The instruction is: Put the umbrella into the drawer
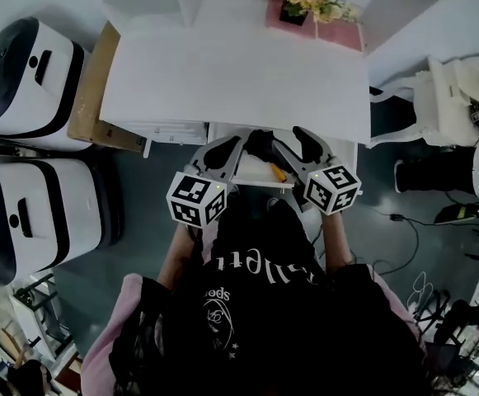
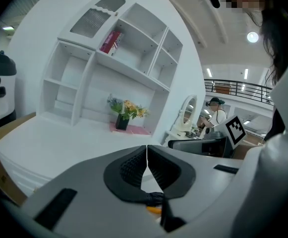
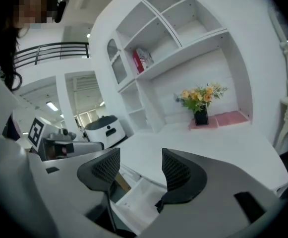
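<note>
The white drawer (image 1: pixel 252 175) stands pulled out under the front edge of the white desk (image 1: pixel 231 73). In it lies the black umbrella (image 1: pixel 260 143), its orange end (image 1: pixel 278 172) pointing toward me. My left gripper (image 1: pixel 227 150) is at the umbrella's left with its jaws shut, tips touching (image 2: pixel 146 148); a black strap (image 2: pixel 156 198) and a bit of orange (image 2: pixel 153 210) show below them. My right gripper (image 1: pixel 302 146) is at the umbrella's right, open (image 3: pixel 141 170), and the drawer (image 3: pixel 140 198) shows through the gap between its jaws.
Two white-and-black machines (image 1: pixel 26 73) (image 1: pixel 33 213) stand at the left beside a brown board (image 1: pixel 91 89). A flower pot (image 1: pixel 298 5) sits on a pink mat at the desk's back. White furniture (image 1: pixel 457 89) and floor cables (image 1: pixel 404 221) are at the right.
</note>
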`<control>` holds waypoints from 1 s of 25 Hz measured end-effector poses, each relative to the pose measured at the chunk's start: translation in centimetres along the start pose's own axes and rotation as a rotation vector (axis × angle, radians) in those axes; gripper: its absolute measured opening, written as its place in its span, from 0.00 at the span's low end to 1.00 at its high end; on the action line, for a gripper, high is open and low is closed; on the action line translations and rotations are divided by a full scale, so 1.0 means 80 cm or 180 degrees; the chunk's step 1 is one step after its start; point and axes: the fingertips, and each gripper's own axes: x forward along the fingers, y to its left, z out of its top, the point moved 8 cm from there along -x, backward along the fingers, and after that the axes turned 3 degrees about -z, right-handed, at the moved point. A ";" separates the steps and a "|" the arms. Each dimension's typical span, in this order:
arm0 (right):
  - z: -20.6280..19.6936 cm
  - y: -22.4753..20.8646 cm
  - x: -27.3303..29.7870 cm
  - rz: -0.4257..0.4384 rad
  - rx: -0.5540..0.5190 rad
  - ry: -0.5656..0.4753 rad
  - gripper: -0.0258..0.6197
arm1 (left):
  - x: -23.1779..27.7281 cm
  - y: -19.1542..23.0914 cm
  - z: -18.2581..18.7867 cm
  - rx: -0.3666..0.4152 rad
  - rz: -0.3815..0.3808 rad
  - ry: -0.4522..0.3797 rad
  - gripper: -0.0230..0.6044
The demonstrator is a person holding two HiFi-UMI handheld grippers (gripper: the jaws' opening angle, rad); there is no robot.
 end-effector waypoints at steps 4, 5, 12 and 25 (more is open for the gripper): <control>0.012 0.018 -0.017 -0.0087 0.0077 -0.0231 0.48 | -0.001 -0.002 0.002 0.0029 -0.0183 0.0064 0.06; 0.011 0.021 -0.021 -0.0134 0.0081 -0.0254 0.48 | 0.000 -0.002 0.000 0.0030 -0.0232 0.0086 0.06; -0.015 0.032 -0.064 -0.0433 0.0209 -0.0266 0.48 | 0.023 -0.021 -0.014 0.0031 -0.0561 0.0256 0.06; -0.047 0.058 -0.163 -0.0519 0.0201 -0.0378 0.22 | 0.007 -0.129 -0.030 0.0115 -0.0763 0.0181 0.06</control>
